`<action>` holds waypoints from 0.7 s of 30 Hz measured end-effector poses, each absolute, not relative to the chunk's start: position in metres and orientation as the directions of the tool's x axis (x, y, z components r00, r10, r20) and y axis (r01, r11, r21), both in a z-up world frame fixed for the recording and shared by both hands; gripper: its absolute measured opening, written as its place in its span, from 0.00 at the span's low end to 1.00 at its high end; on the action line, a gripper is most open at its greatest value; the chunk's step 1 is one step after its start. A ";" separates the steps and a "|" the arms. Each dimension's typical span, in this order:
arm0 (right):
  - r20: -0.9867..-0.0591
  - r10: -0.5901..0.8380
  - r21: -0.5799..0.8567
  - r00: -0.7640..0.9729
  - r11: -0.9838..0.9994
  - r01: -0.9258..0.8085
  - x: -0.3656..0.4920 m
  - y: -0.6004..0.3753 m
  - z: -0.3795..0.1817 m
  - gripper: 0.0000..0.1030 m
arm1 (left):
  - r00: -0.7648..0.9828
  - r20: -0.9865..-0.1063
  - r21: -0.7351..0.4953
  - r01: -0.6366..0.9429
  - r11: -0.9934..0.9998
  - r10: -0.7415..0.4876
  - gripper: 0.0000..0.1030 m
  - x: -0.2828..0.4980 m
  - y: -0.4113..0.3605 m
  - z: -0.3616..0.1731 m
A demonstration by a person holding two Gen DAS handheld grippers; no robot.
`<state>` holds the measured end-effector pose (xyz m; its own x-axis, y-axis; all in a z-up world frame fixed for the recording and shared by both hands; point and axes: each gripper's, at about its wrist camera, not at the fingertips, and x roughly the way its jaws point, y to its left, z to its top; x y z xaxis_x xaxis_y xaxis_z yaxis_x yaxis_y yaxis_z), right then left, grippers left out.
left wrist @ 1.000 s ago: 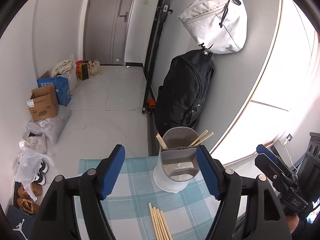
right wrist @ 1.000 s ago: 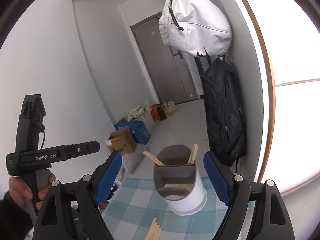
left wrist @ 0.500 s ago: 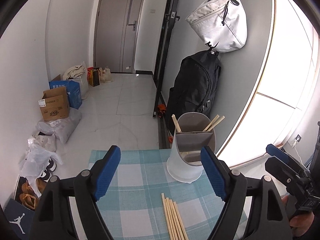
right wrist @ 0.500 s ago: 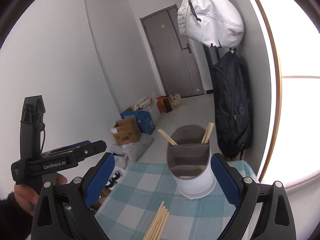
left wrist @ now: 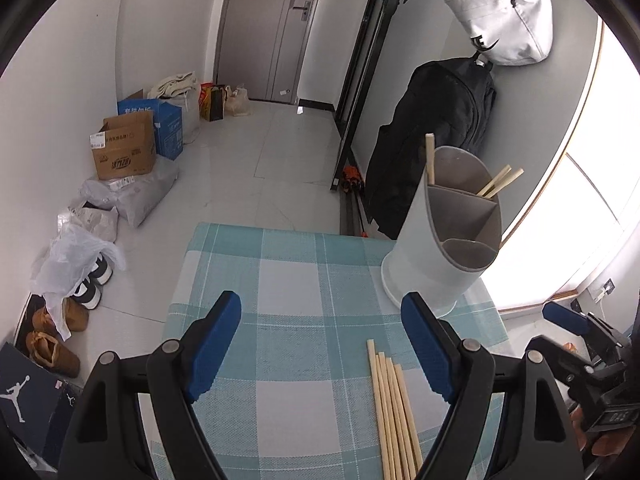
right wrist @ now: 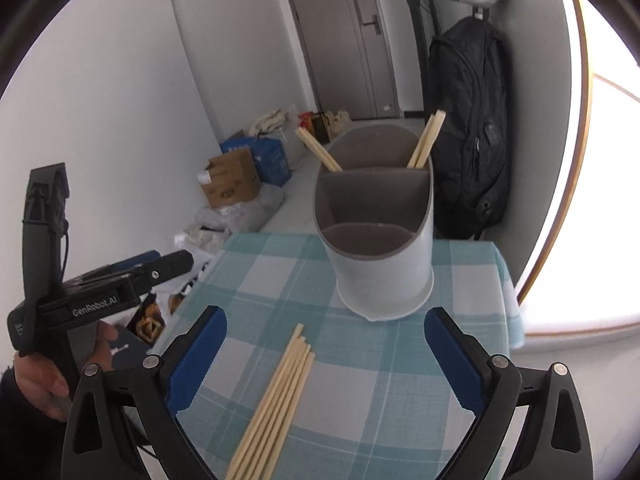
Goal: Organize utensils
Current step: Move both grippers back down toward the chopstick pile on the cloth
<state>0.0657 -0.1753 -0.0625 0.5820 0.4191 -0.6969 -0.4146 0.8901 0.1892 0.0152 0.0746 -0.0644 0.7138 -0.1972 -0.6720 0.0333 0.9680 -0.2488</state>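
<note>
A bundle of several wooden chopsticks [left wrist: 394,412] [right wrist: 276,404] lies on the blue-checked tablecloth [left wrist: 280,280] [right wrist: 400,360]. Behind it stands a white utensil holder [left wrist: 436,256] [right wrist: 384,272] with grey compartments. The back compartment holds one chopstick on the left [right wrist: 318,150] and a leaning pair on the right [right wrist: 426,140]. My left gripper [left wrist: 320,304] hovers open over the cloth, left of the bundle, with nothing between its blue pads. My right gripper [right wrist: 326,316] is open above the bundle's far end, in front of the holder, and also holds nothing.
A black backpack [left wrist: 436,128] and a white bag [left wrist: 504,20] hang on the wall behind the table. Boxes [left wrist: 124,152], plastic bags and shoes [left wrist: 52,344] lie on the floor to the left. The holder stands near the table's far right corner.
Both grippers have sunk towards the table and tilted down, so more of the cloth and the bundle shows. Both pairs of jaws stand wider than a second ago.
</note>
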 end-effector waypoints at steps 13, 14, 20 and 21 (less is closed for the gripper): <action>-0.950 0.242 0.124 0.199 0.874 -0.470 0.111 -0.120 -0.158 0.51 | 0.653 -0.733 -0.309 -0.070 0.948 -0.191 0.77 0.026 0.108 -0.079; -0.956 0.229 0.119 0.182 0.872 -0.475 0.112 -0.118 -0.163 0.48 | 0.649 -0.735 -0.318 -0.073 0.945 -0.197 0.77 0.026 0.110 -0.080; -0.957 0.194 0.058 0.216 0.856 -0.513 0.104 -0.106 -0.160 0.40 | 0.638 -0.739 -0.359 -0.103 0.927 -0.215 0.77 0.028 0.122 -0.082; -0.958 0.185 0.045 0.219 0.852 -0.522 0.103 -0.103 -0.158 0.39 | 0.636 -0.741 -0.361 -0.106 0.926 -0.216 0.77 0.029 0.123 -0.083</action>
<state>0.1030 -0.1034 -0.1583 0.2191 0.1845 -0.9581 -0.5216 0.8520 0.0448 0.0291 0.1232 -0.0829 0.6361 -0.2162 -0.7407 -0.1058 0.9264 -0.3613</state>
